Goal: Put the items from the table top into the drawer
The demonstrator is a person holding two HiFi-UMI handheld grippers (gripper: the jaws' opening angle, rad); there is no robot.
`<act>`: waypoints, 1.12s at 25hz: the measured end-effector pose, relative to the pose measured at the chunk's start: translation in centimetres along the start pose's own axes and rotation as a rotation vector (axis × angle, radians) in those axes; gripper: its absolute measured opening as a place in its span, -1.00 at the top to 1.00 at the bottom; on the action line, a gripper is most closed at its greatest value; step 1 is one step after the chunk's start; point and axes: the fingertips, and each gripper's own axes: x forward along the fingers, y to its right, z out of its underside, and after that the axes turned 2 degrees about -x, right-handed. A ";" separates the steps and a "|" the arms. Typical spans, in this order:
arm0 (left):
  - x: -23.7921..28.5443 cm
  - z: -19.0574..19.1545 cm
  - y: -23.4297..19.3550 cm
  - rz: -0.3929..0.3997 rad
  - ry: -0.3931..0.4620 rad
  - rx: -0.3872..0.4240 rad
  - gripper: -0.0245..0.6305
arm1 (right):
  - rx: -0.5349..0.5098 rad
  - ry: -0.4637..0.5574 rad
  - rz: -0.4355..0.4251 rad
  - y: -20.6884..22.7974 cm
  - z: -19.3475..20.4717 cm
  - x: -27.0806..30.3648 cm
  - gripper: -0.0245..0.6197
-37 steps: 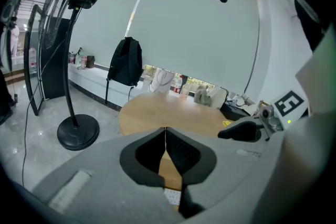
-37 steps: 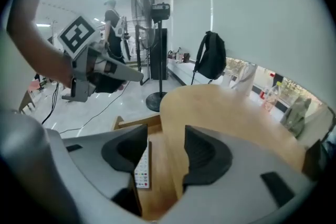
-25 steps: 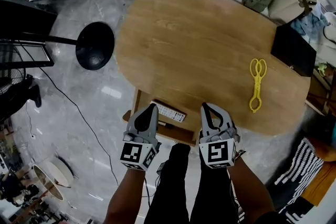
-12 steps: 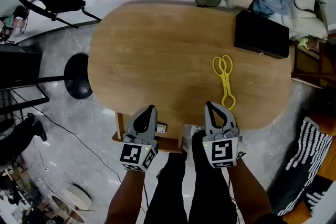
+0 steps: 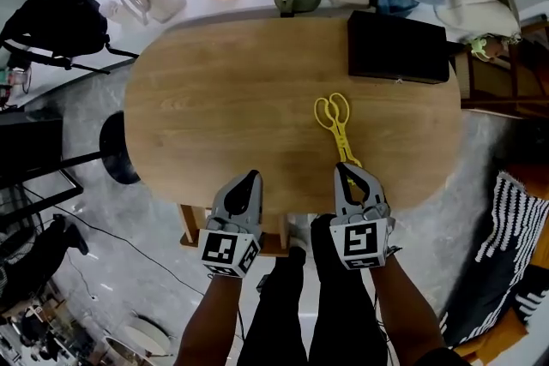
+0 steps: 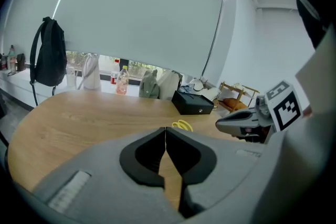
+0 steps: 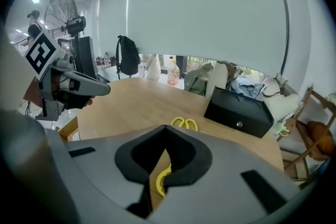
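Our left tool (image 5: 251, 178) and right tool (image 5: 344, 171), low in the head view's middle, both have their jaws pressed together on nothing. The yellow tongs (image 5: 336, 126) lie on the bench (image 5: 214, 99) just above the right tool. We should open that tool wide, straddle the slim shaft squarely, then carry them to the drawer (image 5: 188, 228) at lower left.
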 end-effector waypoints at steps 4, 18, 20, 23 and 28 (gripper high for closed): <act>1.1 0.0 0.0 0.006 -0.014 0.012 0.86 | 0.021 -0.020 0.006 0.9 0.7 0.7 0.72; 1.5 0.7 -1.4 0.013 -0.044 0.021 0.87 | 0.181 -0.260 -0.014 2.4 6.4 6.8 0.15; 1.2 1.0 -1.8 0.009 -0.050 0.022 0.86 | 0.188 -0.291 -0.009 2.6 7.2 7.5 0.15; 1.0 1.3 -2.6 -0.002 -0.053 0.016 0.87 | 0.182 -0.326 -0.008 2.7 7.9 8.4 0.15; 0.8 1.6 -3.3 -0.014 -0.049 0.005 0.86 | 0.182 -0.351 -0.010 2.6 8.2 9.1 0.17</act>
